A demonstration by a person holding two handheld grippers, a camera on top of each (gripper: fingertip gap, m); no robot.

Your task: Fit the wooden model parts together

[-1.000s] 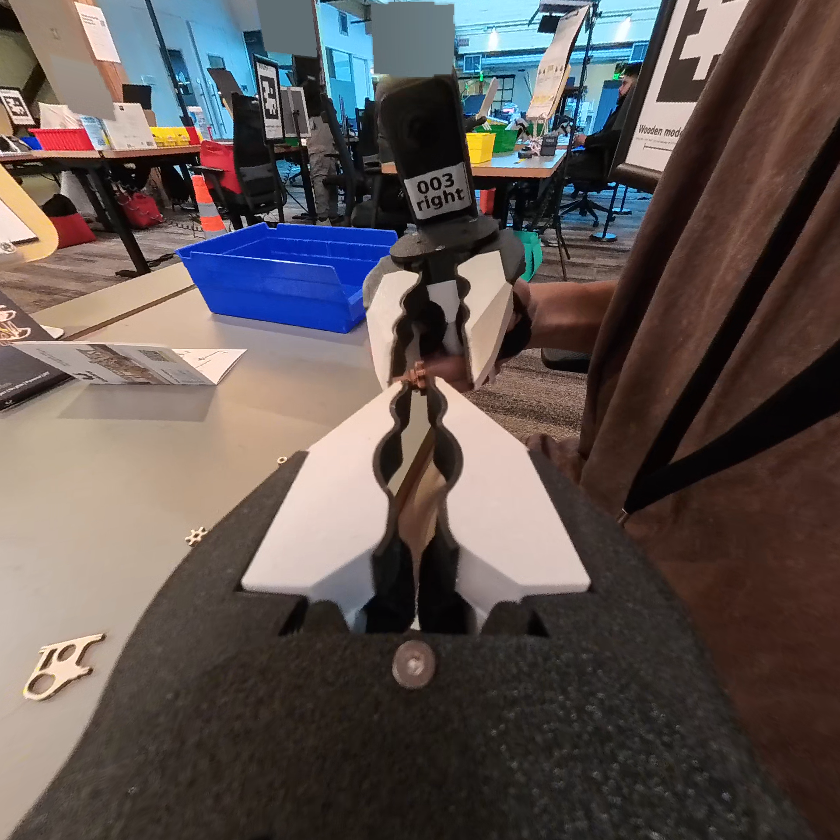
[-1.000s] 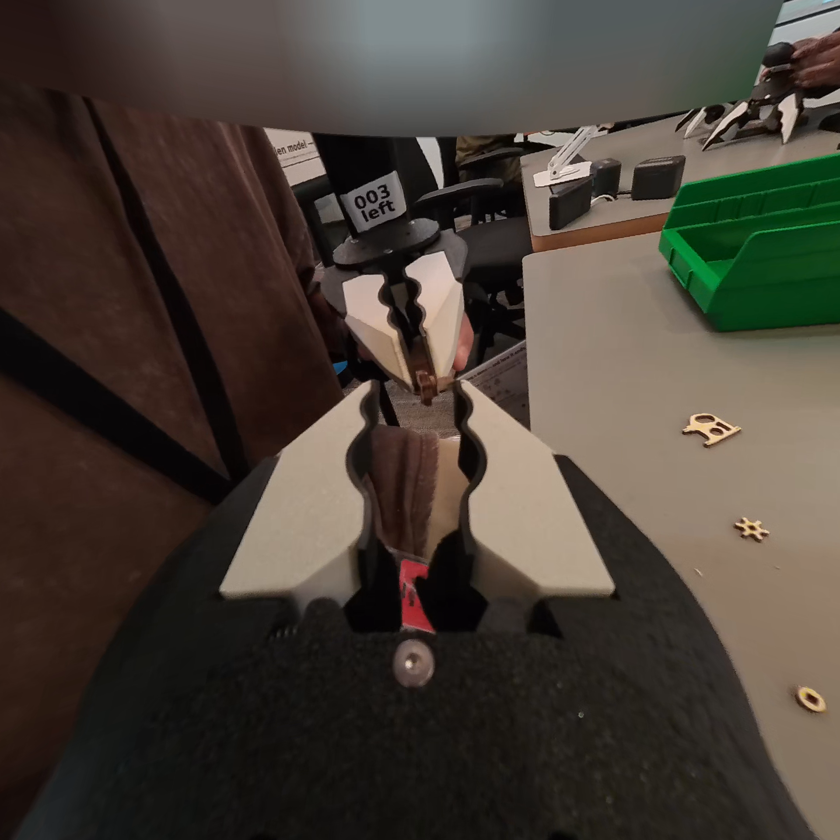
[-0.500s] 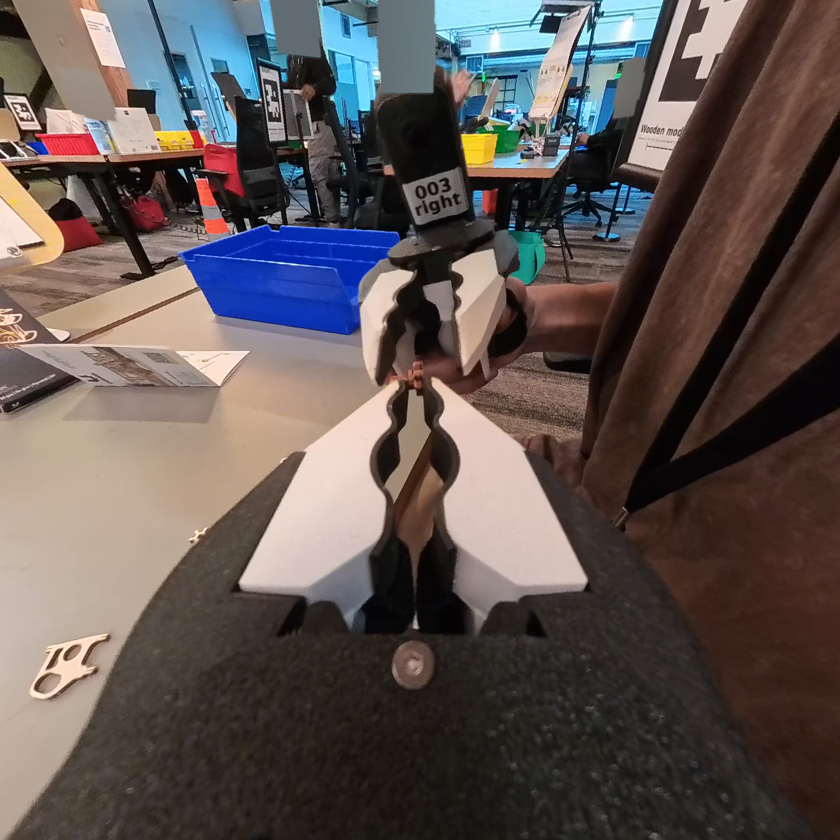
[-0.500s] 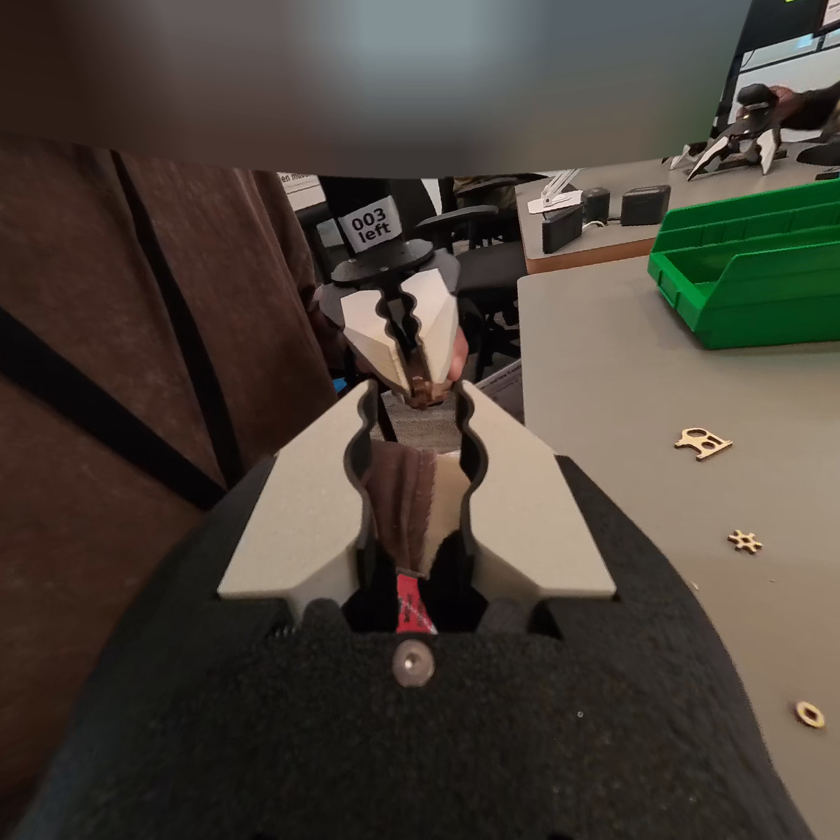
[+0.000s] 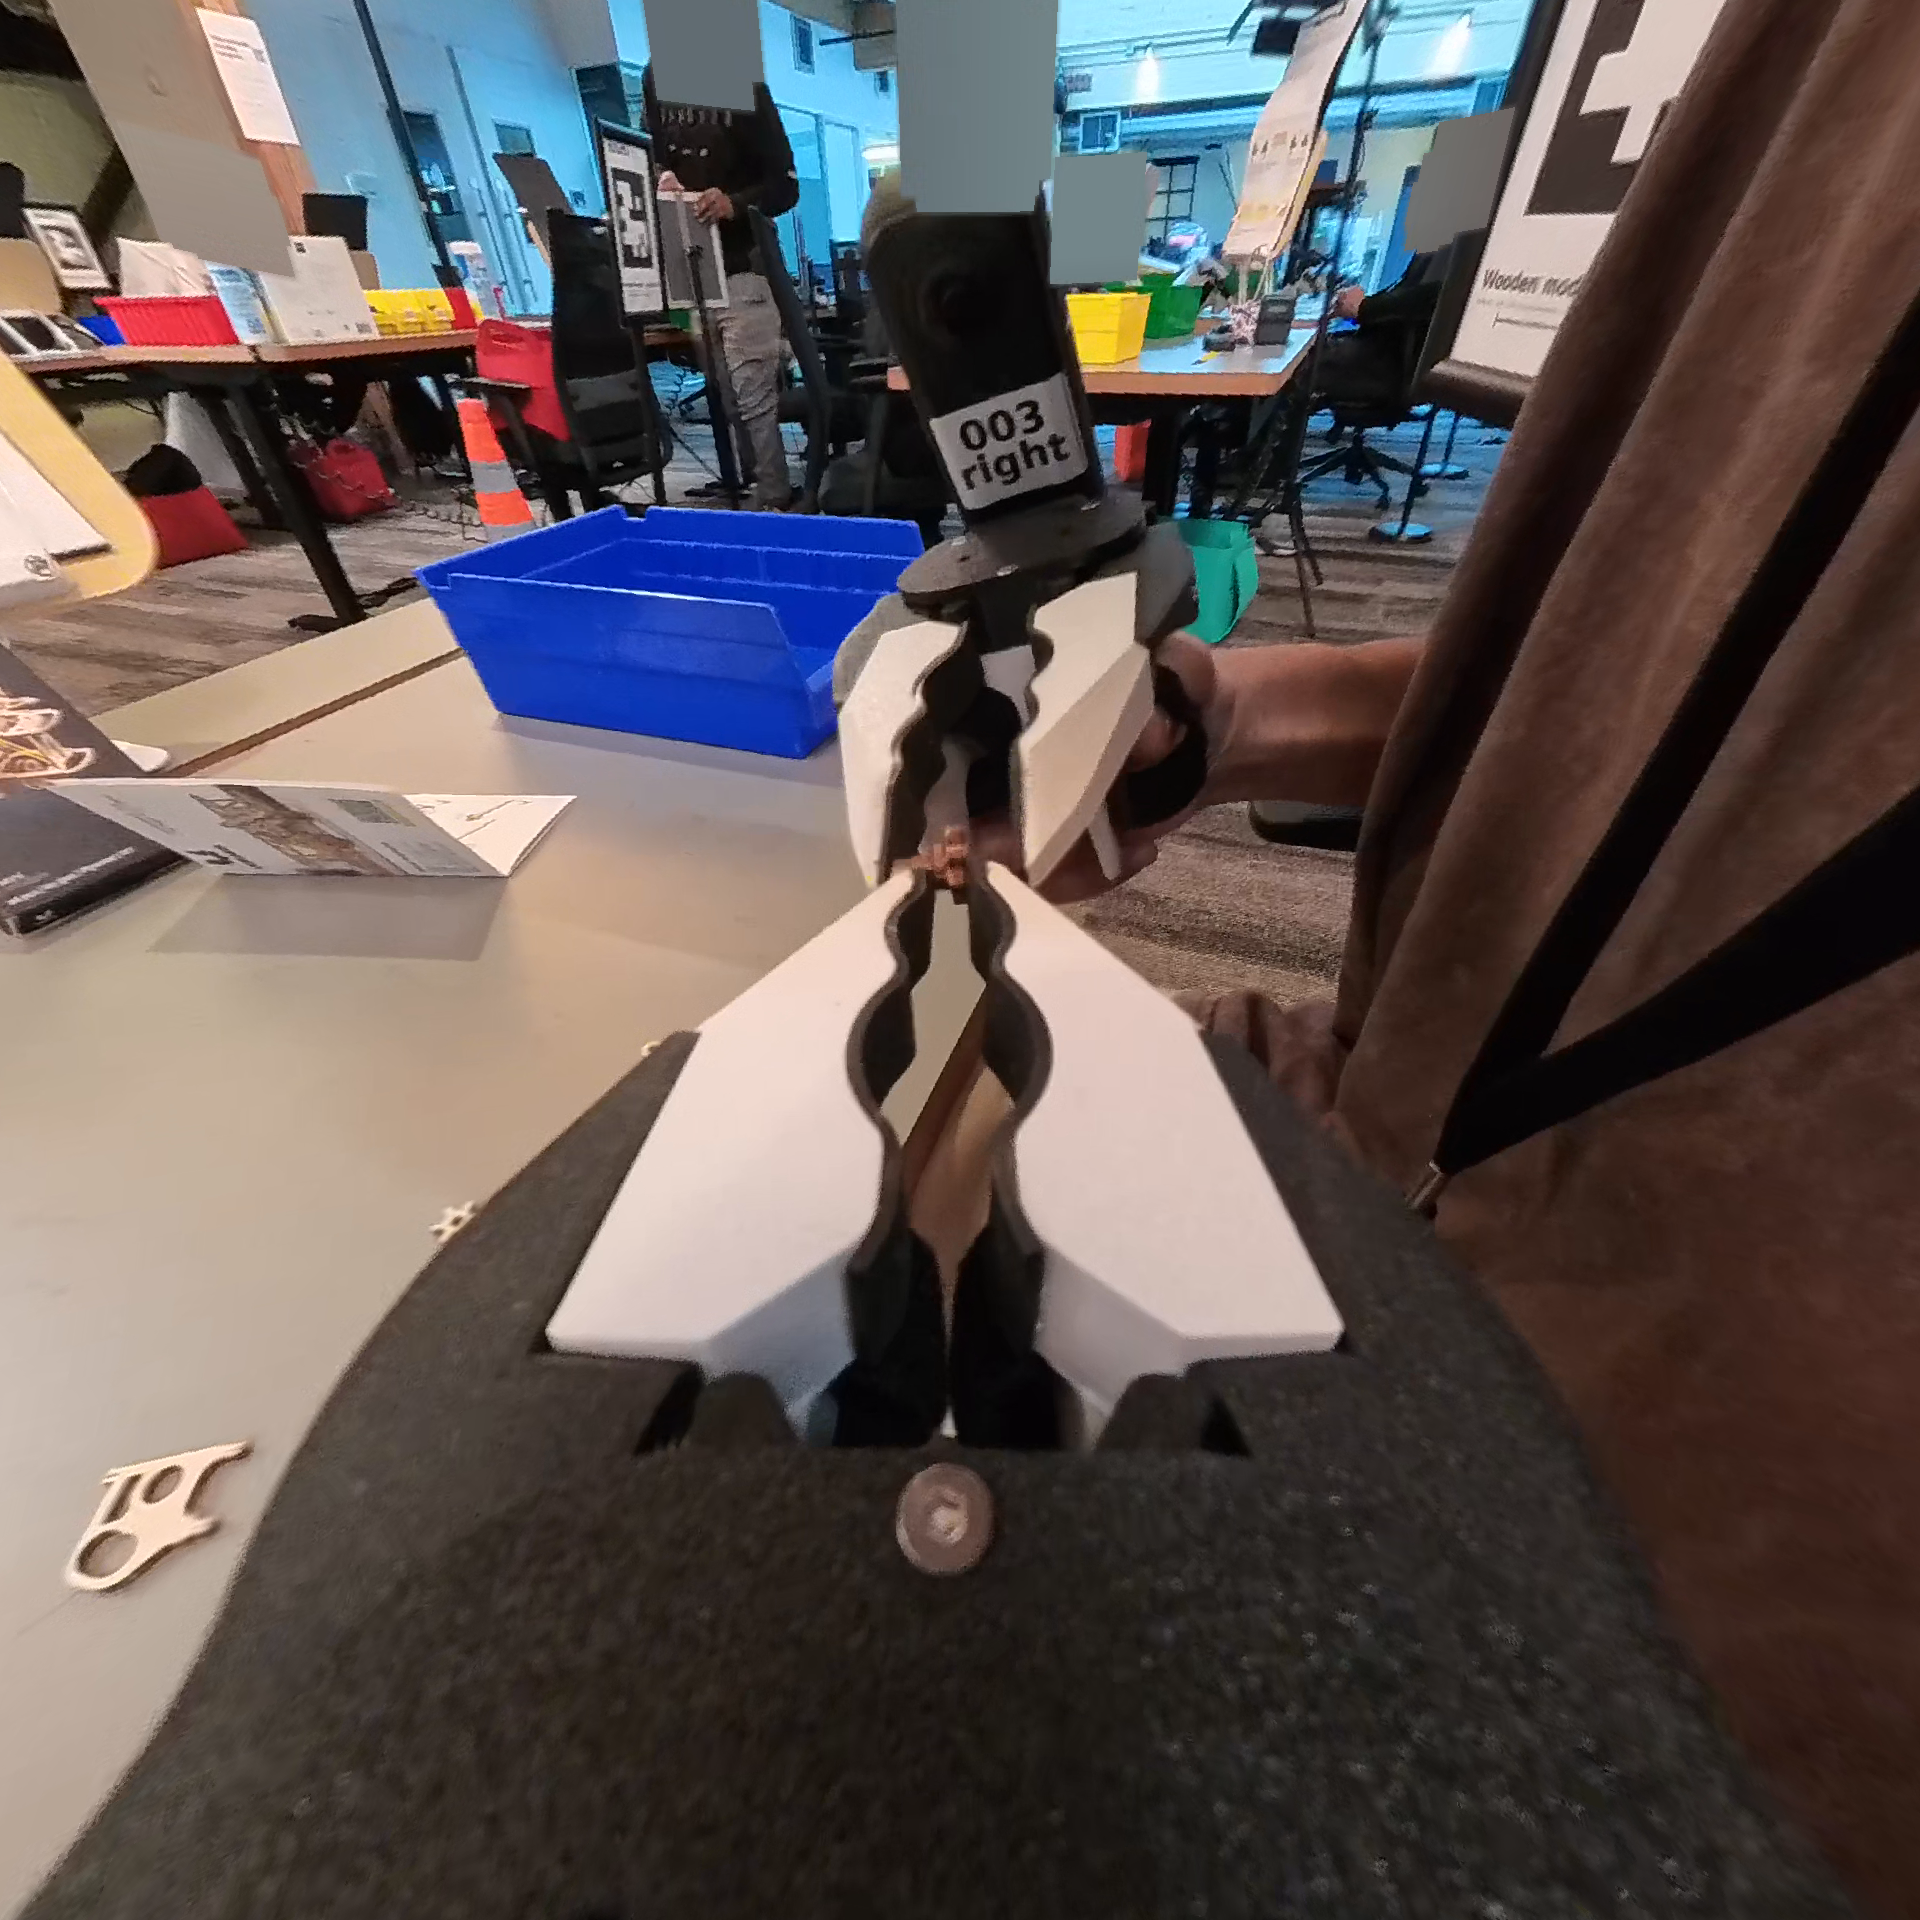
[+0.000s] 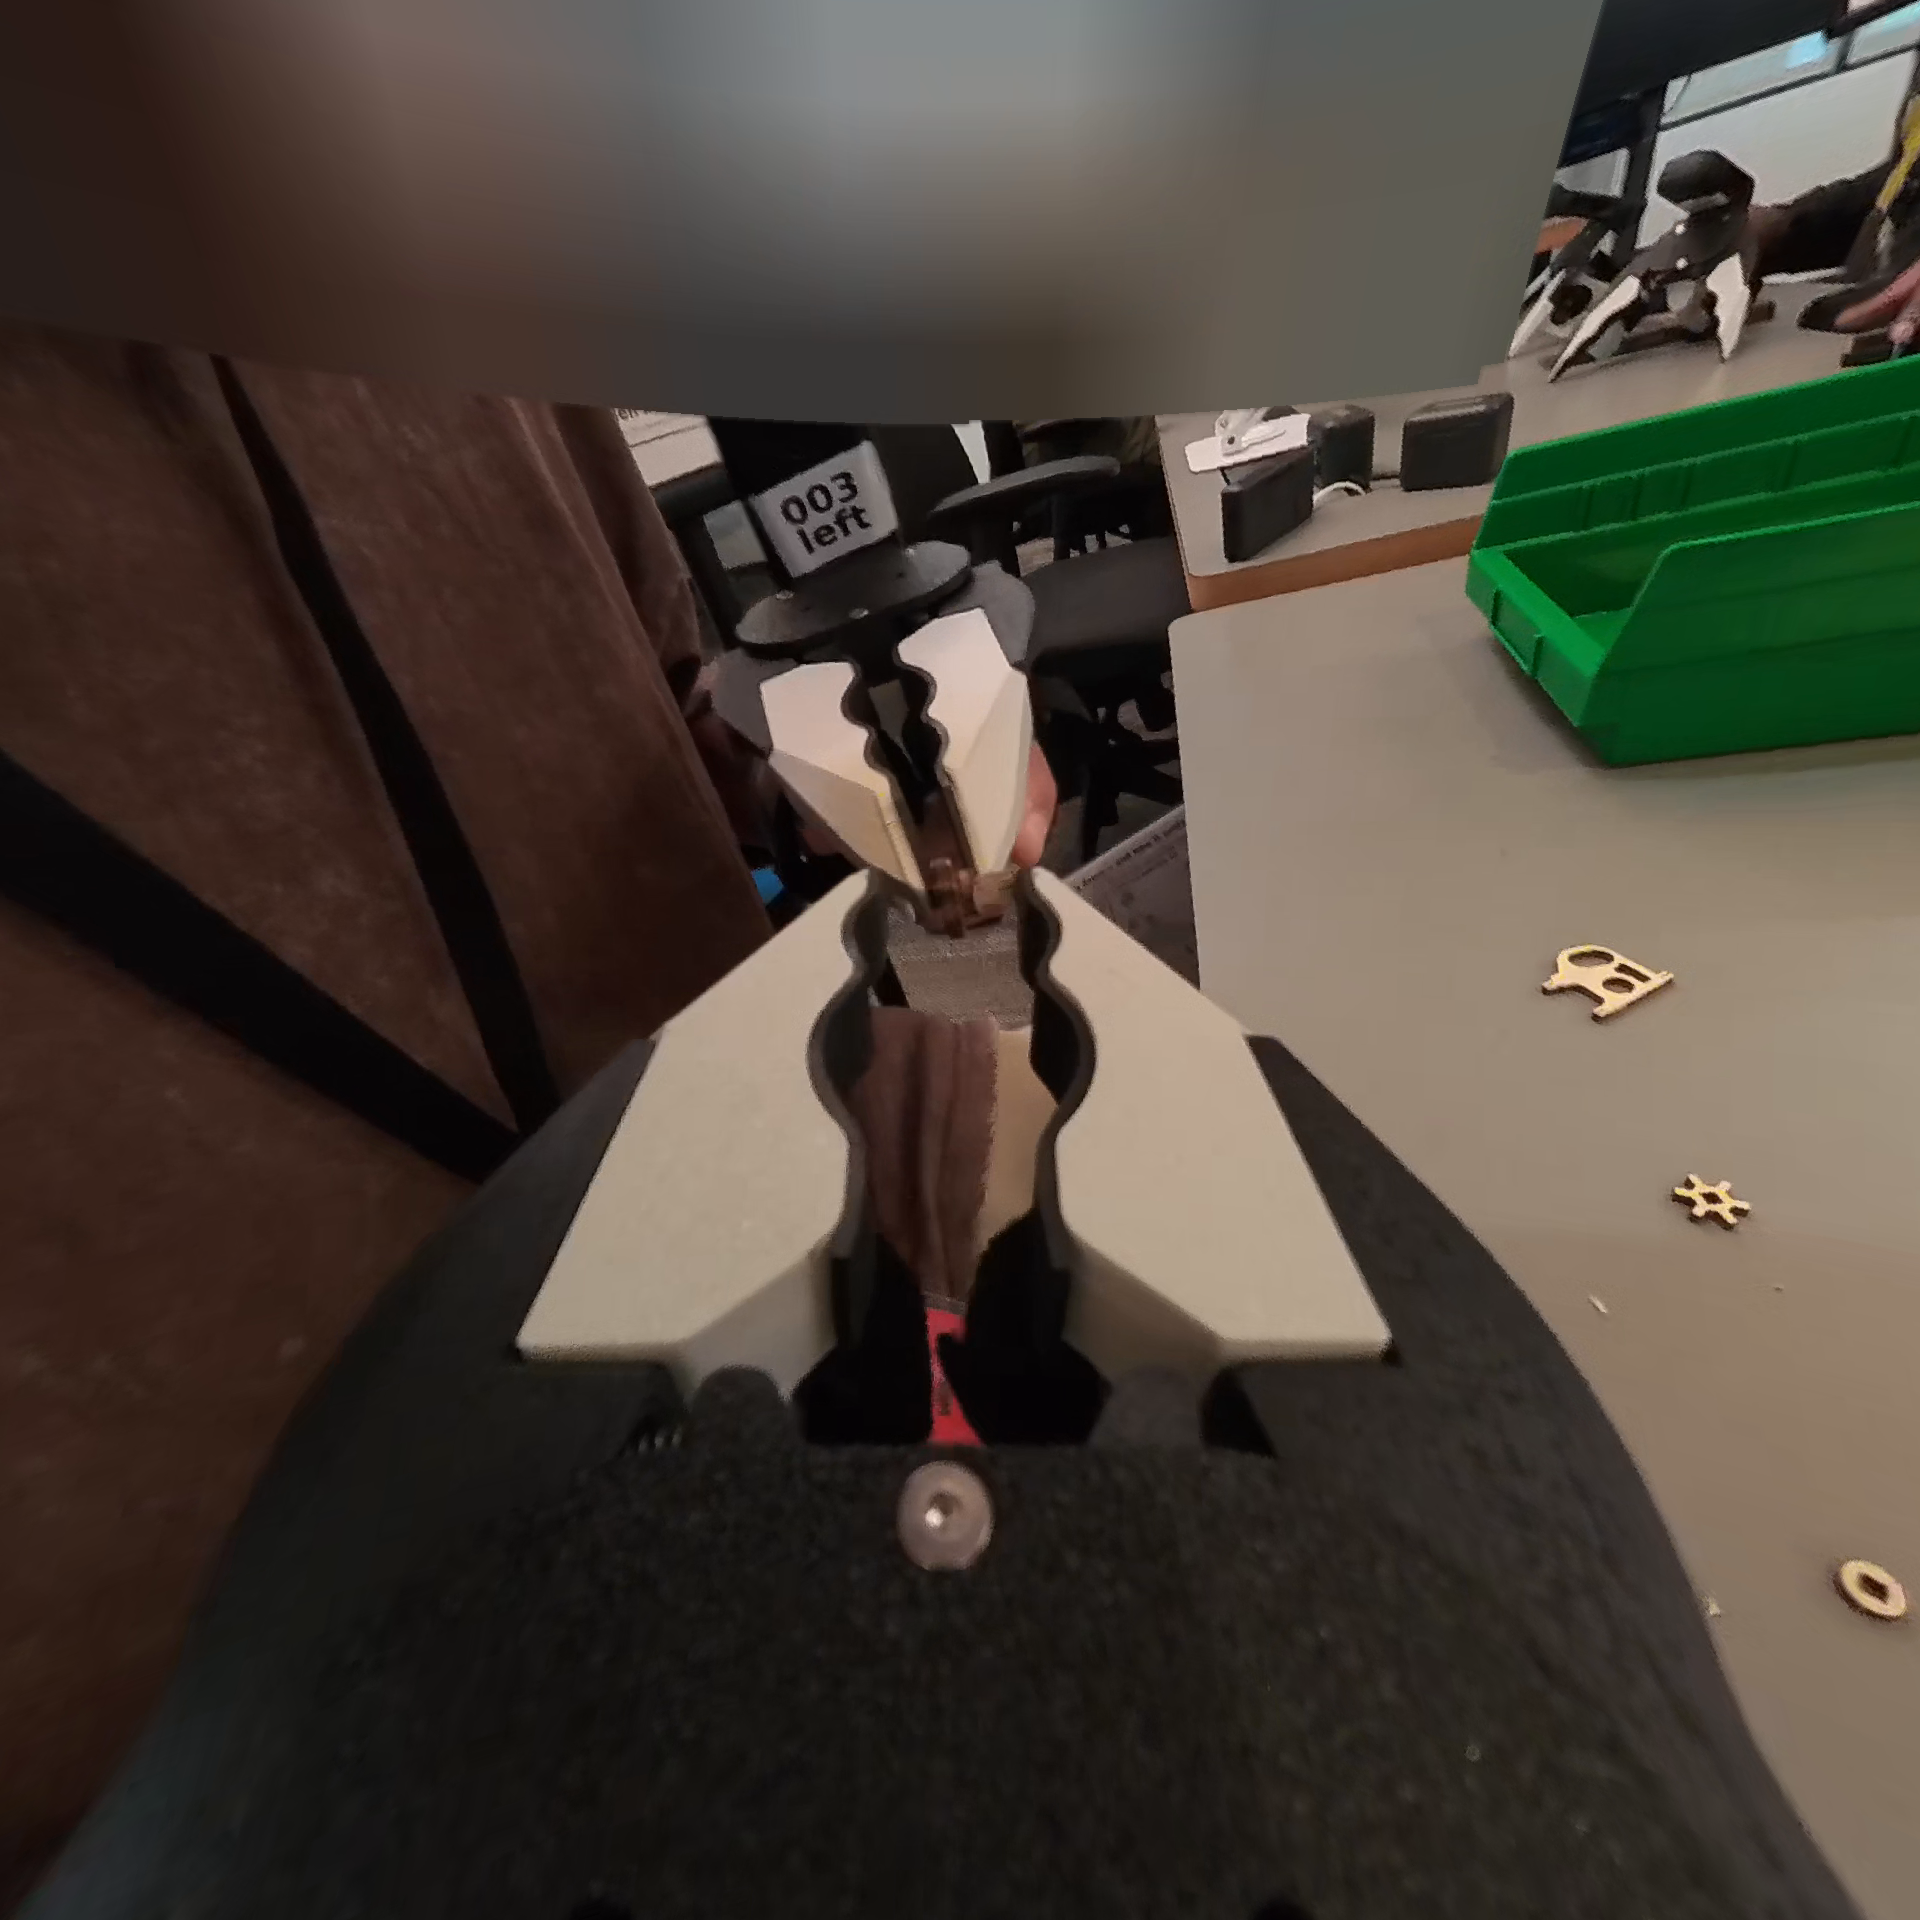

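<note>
My left gripper (image 5: 948, 875) is shut on a small flat wooden part (image 5: 948, 860) that sticks out past its tips. It is held in the air off the table's near edge. My right gripper (image 6: 951, 891) is open and faces it tip to tip. The wooden part (image 6: 961, 902) in the left gripper (image 6: 940, 868) sits in the gap between the right fingertips (image 6: 1039, 894). Whether they touch it I cannot tell. The right gripper also shows in the left wrist view (image 5: 961, 862). Loose wooden parts lie on the grey table (image 6: 1455, 1039): a holed plate (image 6: 1605, 982), a small star (image 6: 1711, 1202) and a ring (image 6: 1872, 1590).
A blue bin (image 5: 665, 644) and a folded leaflet (image 5: 312, 831) are on the table beyond the grippers. A green bin (image 6: 1714, 613) stands at the far right. Another holed plate (image 5: 156, 1512) lies near the left gripper. A person's brown garment (image 5: 1662, 935) is close beside both grippers. The tips of both grippers are at nearly the same place. It is some 20 cm from my right tips to the small star (image 6: 1711, 1202).
The two grippers have edged slightly closer, bringing the held wooden part down between the right gripper's open tips. Neither gripper has opened or shut.
</note>
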